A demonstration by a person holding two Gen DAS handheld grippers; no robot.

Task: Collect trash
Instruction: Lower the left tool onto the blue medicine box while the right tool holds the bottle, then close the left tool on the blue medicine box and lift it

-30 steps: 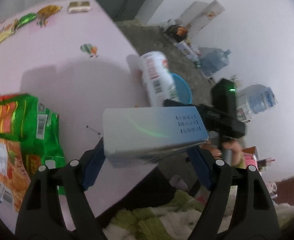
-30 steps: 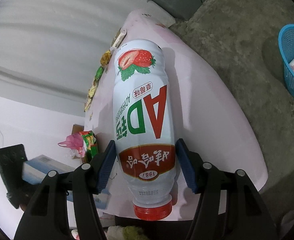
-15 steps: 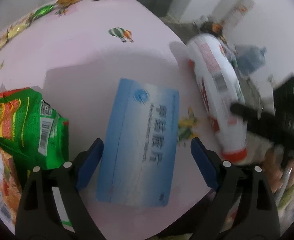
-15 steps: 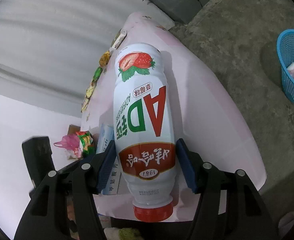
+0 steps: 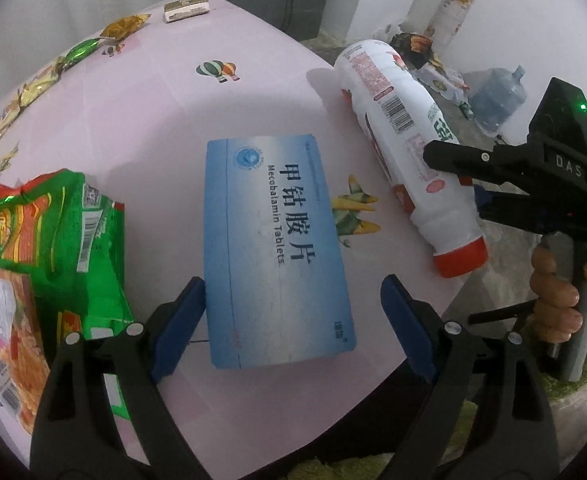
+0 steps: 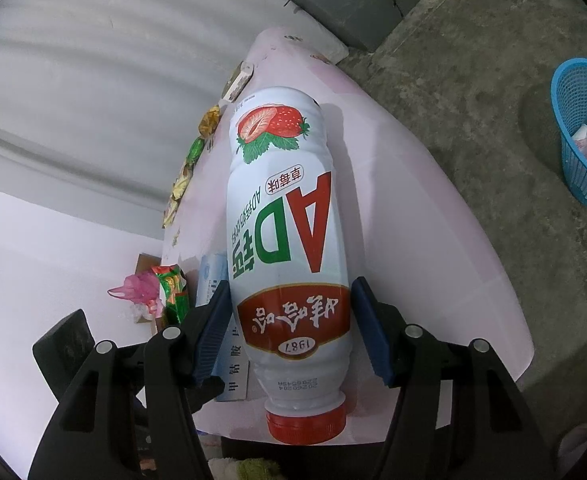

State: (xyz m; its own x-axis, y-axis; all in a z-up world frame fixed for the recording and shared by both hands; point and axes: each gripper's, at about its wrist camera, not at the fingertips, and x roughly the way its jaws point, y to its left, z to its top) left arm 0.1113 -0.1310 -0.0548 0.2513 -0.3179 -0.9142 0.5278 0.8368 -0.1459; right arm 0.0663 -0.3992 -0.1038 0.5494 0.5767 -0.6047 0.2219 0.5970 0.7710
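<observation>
Pink tabletop (image 5: 141, 128) carries my light, stiff tablet box (image 5: 273, 248) between the released left gripper (image 5: 293, 320); right gripper (image 6: 291, 340) grasps the smooth bottle (image 6: 285, 248) near its neck.

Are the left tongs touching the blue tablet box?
Apart. The left wrist view shows pink table between both pads and the blue tablet box; the left tongs stand open around it.

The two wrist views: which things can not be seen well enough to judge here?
- Blue basket, right wrist view: cut by the picture edge, so its contents show only partly.
- Tablet box, right wrist view: mostly behind the bottle and the right gripper.
- Snack bags, left wrist view: cut by the edge, partly behind the left gripper.
- Wrappers at the table's far edge: too small to identify.
</observation>
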